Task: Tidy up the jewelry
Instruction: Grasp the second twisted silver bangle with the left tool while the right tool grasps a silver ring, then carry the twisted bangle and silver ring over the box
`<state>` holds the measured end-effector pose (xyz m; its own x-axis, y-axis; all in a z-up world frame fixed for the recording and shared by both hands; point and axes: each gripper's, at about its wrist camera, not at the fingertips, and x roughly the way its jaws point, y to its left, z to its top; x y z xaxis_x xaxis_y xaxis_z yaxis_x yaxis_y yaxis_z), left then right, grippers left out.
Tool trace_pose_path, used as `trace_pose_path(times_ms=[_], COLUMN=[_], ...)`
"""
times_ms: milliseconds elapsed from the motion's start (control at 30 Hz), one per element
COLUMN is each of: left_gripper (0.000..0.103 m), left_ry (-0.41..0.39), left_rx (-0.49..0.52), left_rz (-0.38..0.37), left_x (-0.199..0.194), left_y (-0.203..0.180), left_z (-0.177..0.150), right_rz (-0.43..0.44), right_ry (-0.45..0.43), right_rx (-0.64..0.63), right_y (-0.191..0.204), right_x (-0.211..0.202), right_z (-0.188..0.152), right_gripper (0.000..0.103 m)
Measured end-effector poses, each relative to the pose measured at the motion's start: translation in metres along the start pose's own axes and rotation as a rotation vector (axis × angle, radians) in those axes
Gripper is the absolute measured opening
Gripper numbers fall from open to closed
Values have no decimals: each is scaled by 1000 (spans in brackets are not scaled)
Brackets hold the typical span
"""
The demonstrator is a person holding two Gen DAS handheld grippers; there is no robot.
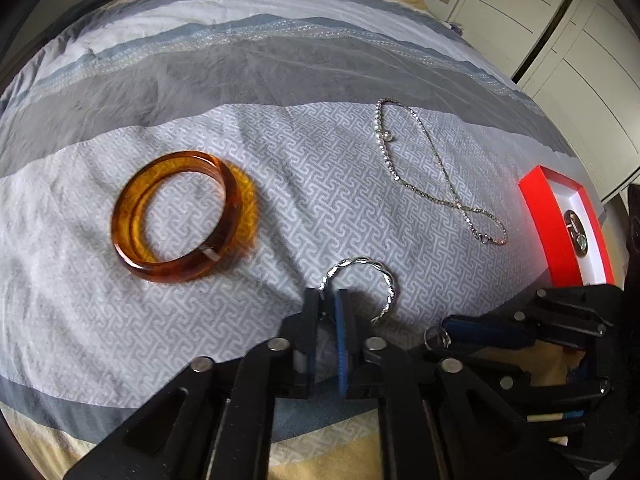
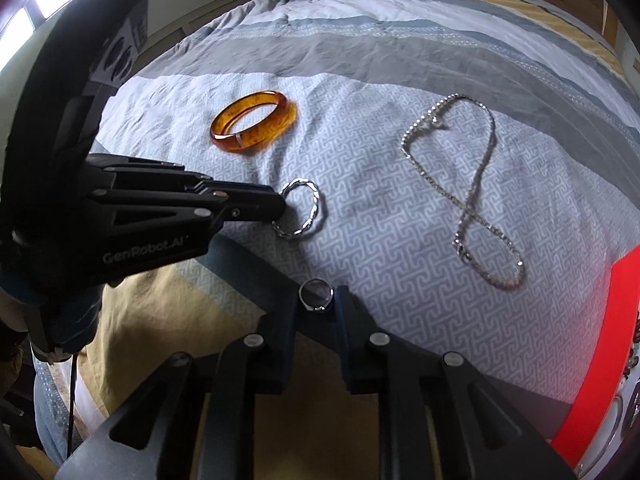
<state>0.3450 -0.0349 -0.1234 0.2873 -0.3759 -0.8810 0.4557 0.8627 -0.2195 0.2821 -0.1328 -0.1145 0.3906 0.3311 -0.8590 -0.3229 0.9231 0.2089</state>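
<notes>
**Both claws holding silver pieces over the bed**

The left claw (image 1: 329, 300) is closed on the edge of a twisted silver bracelet (image 1: 368, 280), pinching it between narrow jaws; the rest of the hoop lies on the bedspread (image 1: 280, 168). The right claw (image 2: 318, 300) grips a small silver ring (image 2: 316, 294) between its fingertips, held just above the cloth.

Beyond the left claw, an amber bangle (image 1: 176, 216) lies flat on the patterned grey band of the bedspread, well apart from the bracelet. To the right, a silver necklace (image 1: 436, 172) lies crossed over itself in a figure-eight, with a run of small pearls along one side.

At the right edge sits a red box (image 1: 548, 224) with a white lining. Inside it lies at least one round, dark piece (image 1: 576, 232); what it is cannot be told, and the rest of the box is cut off.

The bedspread runs in grey, white, blue and yellow stripes. White cupboard doors (image 1: 560, 40) stand beyond the bed, and a window (image 2: 48, 4) shows at upper left in the right wrist view.
</notes>
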Motion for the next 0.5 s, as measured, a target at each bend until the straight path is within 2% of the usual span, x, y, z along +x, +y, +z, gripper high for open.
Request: trace_pose_path(times_ms=[133,267,500], left_gripper=[11,5,5], left_ry=[6,-10,-49], left_rx=[34,38,19], left_rz=[43,63,84], left_x=[9,8,-11], left_y=[-11,-17,-28], left_z=[4,5,-1], right_rz=[7,10,6], right_ry=[-5,-24,-74], right_rx=[4,17,49], right_y=[-1,-3,-12], right_x=[-5,-15,-54], right_z=[-4,-8,-22], right_gripper=[17,17,17])
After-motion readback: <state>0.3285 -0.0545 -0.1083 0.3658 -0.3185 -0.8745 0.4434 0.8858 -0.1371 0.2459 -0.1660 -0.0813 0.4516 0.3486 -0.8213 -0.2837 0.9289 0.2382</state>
